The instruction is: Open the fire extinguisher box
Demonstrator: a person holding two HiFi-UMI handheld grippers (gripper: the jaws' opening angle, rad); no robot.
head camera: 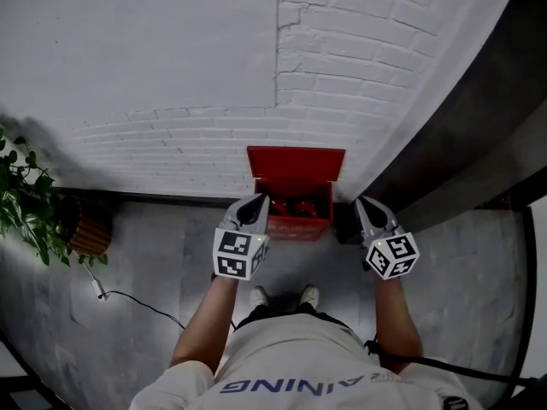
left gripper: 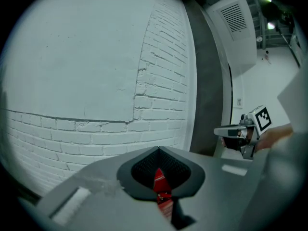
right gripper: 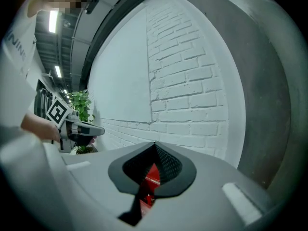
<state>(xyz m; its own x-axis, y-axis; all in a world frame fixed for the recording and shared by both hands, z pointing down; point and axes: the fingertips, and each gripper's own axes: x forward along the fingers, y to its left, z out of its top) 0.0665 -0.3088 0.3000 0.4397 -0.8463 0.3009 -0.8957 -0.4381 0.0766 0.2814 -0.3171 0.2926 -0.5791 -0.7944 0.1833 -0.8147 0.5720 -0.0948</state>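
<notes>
Head view: fire extinguisher box (head camera: pixel 295 164) below, between jaws; jaws closed.

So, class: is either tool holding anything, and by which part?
Nothing is held: the left tool and right tool are both shut and empty, by the red box.

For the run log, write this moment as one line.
red fire extinguisher box: lid up | left gripper: shut, at box's left | right gripper: shut, right of box
</notes>
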